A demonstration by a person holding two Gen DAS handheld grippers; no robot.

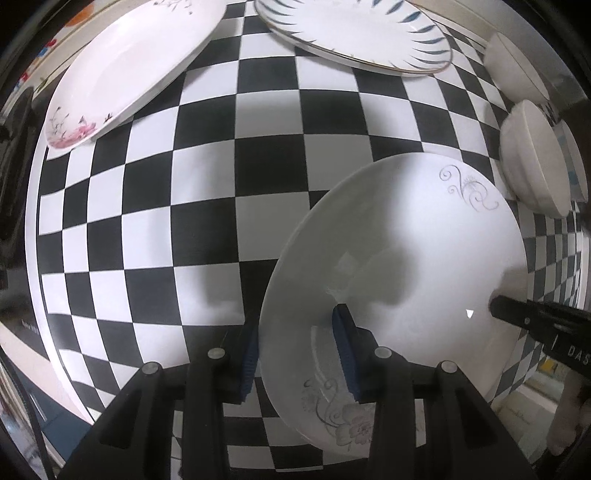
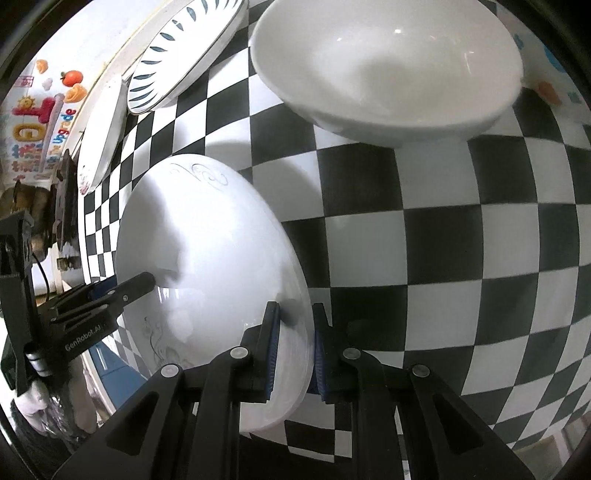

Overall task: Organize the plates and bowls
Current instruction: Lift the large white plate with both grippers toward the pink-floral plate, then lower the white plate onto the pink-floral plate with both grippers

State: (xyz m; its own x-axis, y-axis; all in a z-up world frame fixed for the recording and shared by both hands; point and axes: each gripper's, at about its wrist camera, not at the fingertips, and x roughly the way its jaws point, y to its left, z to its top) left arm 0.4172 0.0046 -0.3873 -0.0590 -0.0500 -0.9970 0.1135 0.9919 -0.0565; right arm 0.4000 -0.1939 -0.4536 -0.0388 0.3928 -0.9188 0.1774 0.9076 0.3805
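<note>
A white plate with grey scroll and flower marks [image 1: 413,266] is held over the checkered table by both grippers. My left gripper [image 1: 295,347] is shut on its near left rim, one finger above and one below. My right gripper [image 2: 293,350] is shut on its opposite rim; the plate also shows in the right wrist view [image 2: 207,258]. The right gripper's tip shows in the left wrist view [image 1: 517,310], and the left gripper shows in the right wrist view [image 2: 122,291].
A pink-flowered plate [image 1: 125,70] lies at the far left. A blue-leaf plate [image 1: 354,33] lies at the far middle. White bowls [image 1: 532,158] stand at the right; one large white bowl [image 2: 388,70] is close ahead of the right gripper. The checkered tablecloth [image 1: 221,184] spreads between them.
</note>
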